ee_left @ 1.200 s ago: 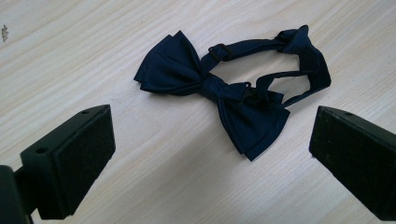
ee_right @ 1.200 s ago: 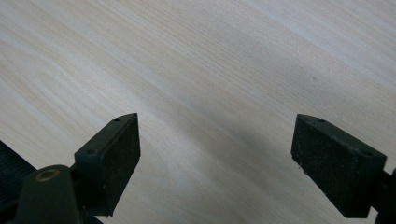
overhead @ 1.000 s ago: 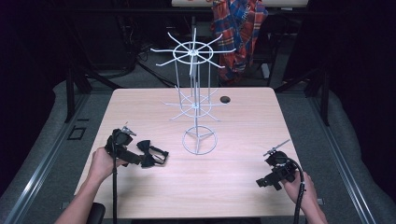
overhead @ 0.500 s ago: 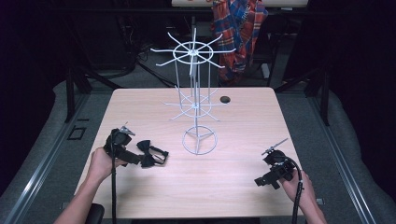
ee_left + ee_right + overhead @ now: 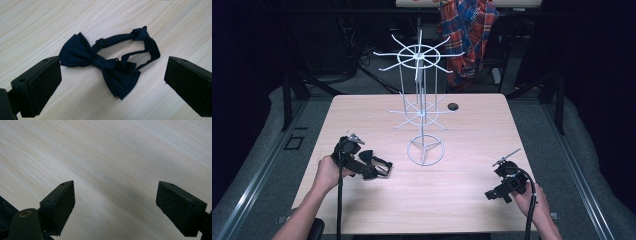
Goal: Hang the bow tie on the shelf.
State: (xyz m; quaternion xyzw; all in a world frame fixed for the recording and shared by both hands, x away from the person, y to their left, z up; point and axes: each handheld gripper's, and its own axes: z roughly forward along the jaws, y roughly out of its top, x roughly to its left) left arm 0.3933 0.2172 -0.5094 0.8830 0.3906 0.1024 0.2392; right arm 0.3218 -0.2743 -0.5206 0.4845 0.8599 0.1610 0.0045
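Your left gripper (image 5: 112,82) hovers with jaws wide apart over the navy bow tie (image 5: 110,66), which lies flat on the table (image 5: 462,195) at 8 o'clock from the wire rack (image 5: 422,112); pinch the centre knot squarely, not the strap. Right gripper (image 5: 115,202) idles, jaws apart

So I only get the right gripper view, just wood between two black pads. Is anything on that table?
Observer: Yes, a dark blue bow tie lies flat on it, in front of the left gripper.
Operator: Is it grabbed?
Observer: No. The left jaws stand wide open, with the tie lying between them.
Operator: Anything else there?
Observer: A white wire rack stands mid-table, its arms bare.
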